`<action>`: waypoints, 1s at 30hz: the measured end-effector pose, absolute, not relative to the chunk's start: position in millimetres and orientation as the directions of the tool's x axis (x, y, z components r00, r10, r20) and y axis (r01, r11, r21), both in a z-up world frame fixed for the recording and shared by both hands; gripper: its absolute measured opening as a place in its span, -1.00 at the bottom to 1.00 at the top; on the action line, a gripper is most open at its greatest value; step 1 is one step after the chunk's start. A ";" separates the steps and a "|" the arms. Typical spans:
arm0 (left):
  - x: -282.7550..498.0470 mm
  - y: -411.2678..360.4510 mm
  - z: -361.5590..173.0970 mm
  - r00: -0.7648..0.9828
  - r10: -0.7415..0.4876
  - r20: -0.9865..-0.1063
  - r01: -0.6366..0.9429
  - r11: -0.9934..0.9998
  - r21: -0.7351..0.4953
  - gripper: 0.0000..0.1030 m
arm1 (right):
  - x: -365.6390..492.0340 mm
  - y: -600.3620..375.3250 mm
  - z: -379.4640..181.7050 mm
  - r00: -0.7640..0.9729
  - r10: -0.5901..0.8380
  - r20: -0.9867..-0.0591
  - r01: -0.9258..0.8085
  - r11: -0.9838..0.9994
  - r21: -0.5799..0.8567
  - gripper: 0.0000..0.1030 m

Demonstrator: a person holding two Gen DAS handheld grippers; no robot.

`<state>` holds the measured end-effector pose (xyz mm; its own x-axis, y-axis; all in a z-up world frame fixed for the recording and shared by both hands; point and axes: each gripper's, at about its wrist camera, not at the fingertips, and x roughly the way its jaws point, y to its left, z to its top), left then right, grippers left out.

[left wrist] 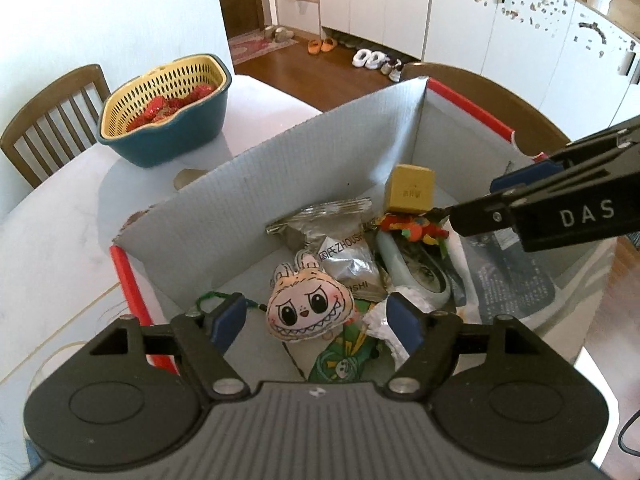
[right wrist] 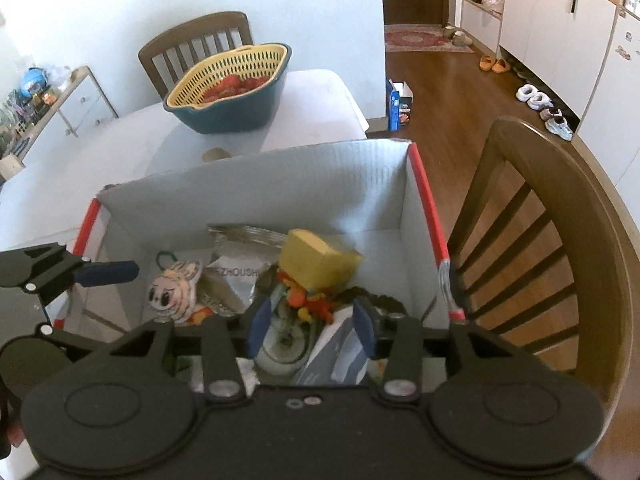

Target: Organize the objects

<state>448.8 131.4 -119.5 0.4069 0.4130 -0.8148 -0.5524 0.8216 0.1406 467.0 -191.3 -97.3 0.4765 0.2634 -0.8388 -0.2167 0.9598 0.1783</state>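
Note:
A white corrugated box (left wrist: pixel 280 184) (right wrist: pixel 260 184) with red edges holds the objects. Inside lie a plush face toy (left wrist: pixel 310 308) (right wrist: pixel 174 292), silver snack packets (left wrist: pixel 348 264) (right wrist: pixel 232 280), a yellow cube box (left wrist: pixel 410 194) (right wrist: pixel 316 260), an orange-green toy (left wrist: pixel 412 230) (right wrist: pixel 312 300), a pale green dish (left wrist: pixel 416 276) (right wrist: pixel 284 344) and a blue-grey booklet (left wrist: pixel 508 280) (right wrist: pixel 340 360). My left gripper (left wrist: pixel 316 320) hangs open over the plush face, pads clear of it. My right gripper (right wrist: pixel 313 330) (left wrist: pixel 476 200) is open above the dish and the orange toy, holding nothing.
A blue bowl with a yellow strainer (left wrist: pixel 168 100) (right wrist: pixel 232 84) of red items stands on the white table (left wrist: pixel 48 220) behind the box. Wooden chairs stand at the far side (left wrist: pixel 52 116) and right beside the box (right wrist: pixel 540 240). Shoes lie on the wood floor.

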 end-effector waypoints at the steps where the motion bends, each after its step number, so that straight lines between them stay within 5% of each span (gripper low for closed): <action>1: 446.4 130.6 -117.5 0.413 0.413 -0.811 -0.551 0.823 0.139 0.49 | 463.1 -191.7 -95.0 0.482 0.265 -0.835 -0.213 0.960 0.181 -0.09; 10: 414.5 122.0 -94.2 0.474 0.430 -0.769 -0.558 0.822 0.115 0.50 | 428.2 -192.7 -75.2 0.533 0.296 -0.793 -0.199 0.955 0.222 -0.06; 14: 398.8 118.8 -81.1 0.514 0.427 -0.744 -0.553 0.828 0.093 0.61 | 411.4 -190.9 -66.2 0.578 0.306 -0.757 -0.203 0.952 0.230 0.21; 23: 367.0 112.6 -60.7 0.567 0.427 -0.704 -0.548 0.834 0.065 0.62 | 374.4 -174.2 -50.7 0.628 0.302 -0.717 -0.220 0.953 0.209 0.42; 30: 347.7 107.7 -49.0 0.591 0.434 -0.680 -0.545 0.836 0.061 1.00 | 347.3 -161.6 -44.4 0.647 0.314 -0.695 -0.219 0.950 0.224 0.69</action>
<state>347.7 107.7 -49.0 0.5911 0.4344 -0.6796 -0.5447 0.8364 0.0608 347.3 -161.6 -44.4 0.6470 0.3136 -0.6950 -0.2191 0.9495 0.2244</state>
